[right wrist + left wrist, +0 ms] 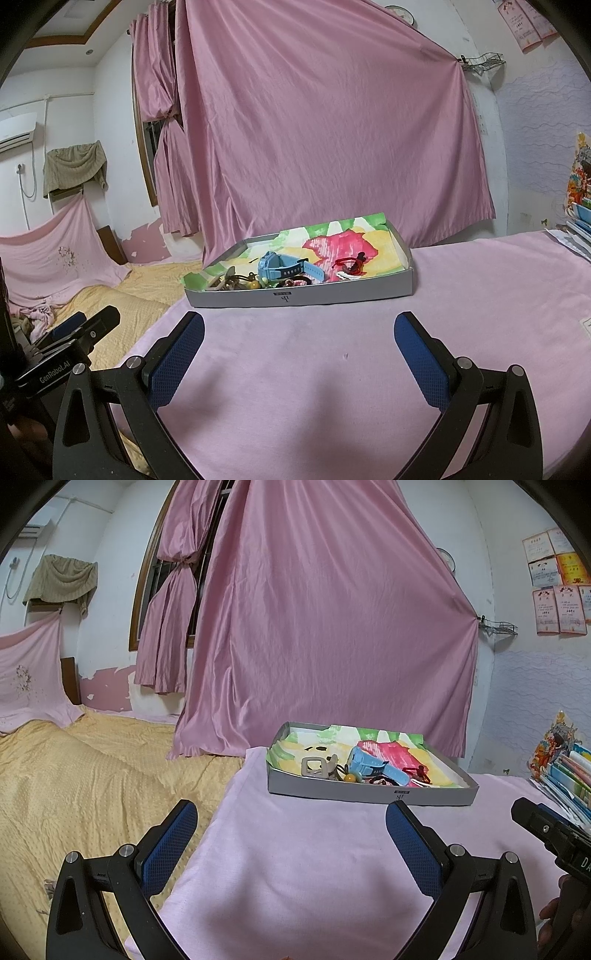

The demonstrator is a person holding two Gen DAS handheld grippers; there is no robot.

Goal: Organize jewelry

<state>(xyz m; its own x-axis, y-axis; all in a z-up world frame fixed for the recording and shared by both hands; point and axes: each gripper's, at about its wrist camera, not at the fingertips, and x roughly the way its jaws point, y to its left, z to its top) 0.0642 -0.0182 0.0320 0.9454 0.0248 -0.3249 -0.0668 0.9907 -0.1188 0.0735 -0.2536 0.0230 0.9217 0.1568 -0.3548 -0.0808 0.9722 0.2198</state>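
Both tongs, left point(291, 827) and right point(299, 339), are spread and hold nothing, the jewelry point(275, 275) lies heaped in the tray point(295, 297) just ahead, so either sorting is pending or collecting is done.

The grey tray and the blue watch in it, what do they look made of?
The grey tray looks like matte cardboard, perhaps a box lid: thin folded walls, a small printed mark on the front. Its painted lining seems to be paper, wrinkled at the edges. The blue watch looks like smooth plastic with a soft, probably silicone, strap.
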